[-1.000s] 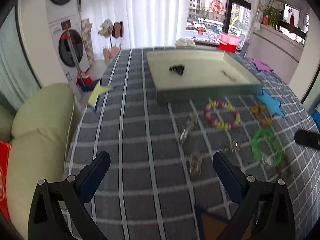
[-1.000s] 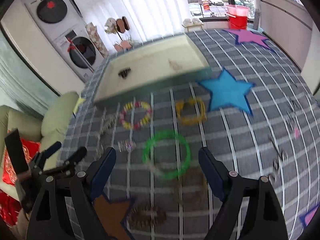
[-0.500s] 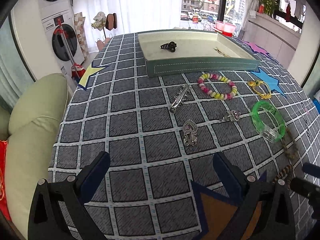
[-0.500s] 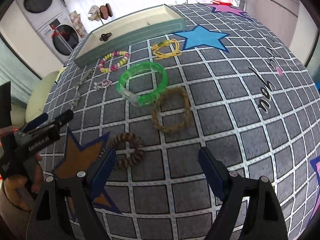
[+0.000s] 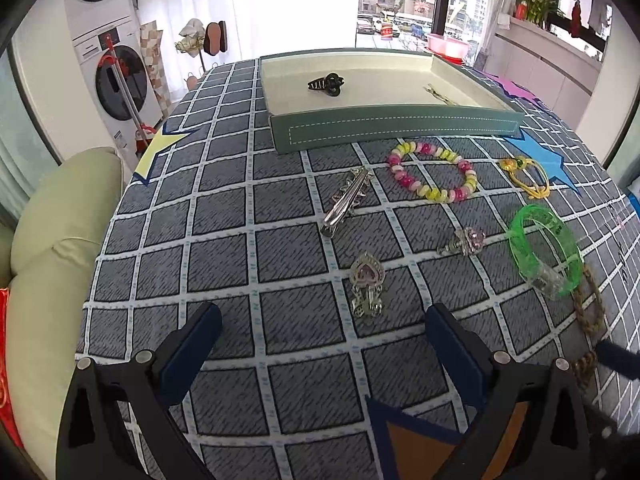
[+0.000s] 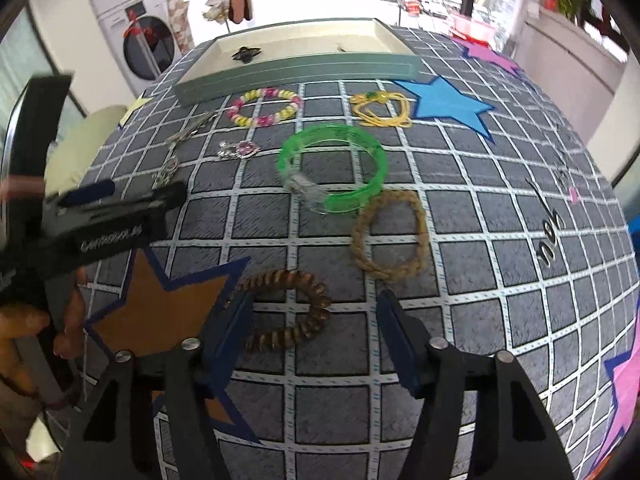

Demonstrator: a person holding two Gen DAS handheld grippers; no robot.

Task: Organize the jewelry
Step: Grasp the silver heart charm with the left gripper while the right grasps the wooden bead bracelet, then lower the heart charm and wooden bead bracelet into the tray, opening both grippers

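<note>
- Jewelry pieces are lying scattered on a grey checked tablecloth, in front of a green tray with a cream floor.
- Sitting between the right gripper's closing fingers is a brown spiral hair tie; its left end is lying against the left finger, while the right finger is standing clear of it, so nothing is being pinched yet.
- Just beyond the hair tie, a tan braided bracelet is lying flat, and a green translucent bangle is touching its upper edge.
- Further out, a yellow cord bracelet and a pink-and-yellow beaded bracelet are resting near the tray's front wall.
- A long silver hair clip, a pink-stoned silver clip and a heart-shaped pink-stoned clip are lying toward the left side of the spread.
- The left gripper is hovering over the cloth with its fingers spread wide and nothing between them; the heart-shaped clip is lying just ahead of the gap.
- Inside the tray, a black claw clip and a thin gold hairpin are lying well apart.
- A person's hand is holding the left gripper's handle at the left edge of the right wrist view.
- Coloured star patches, such as a blue star and an orange star, are showing on the cloth.
</note>
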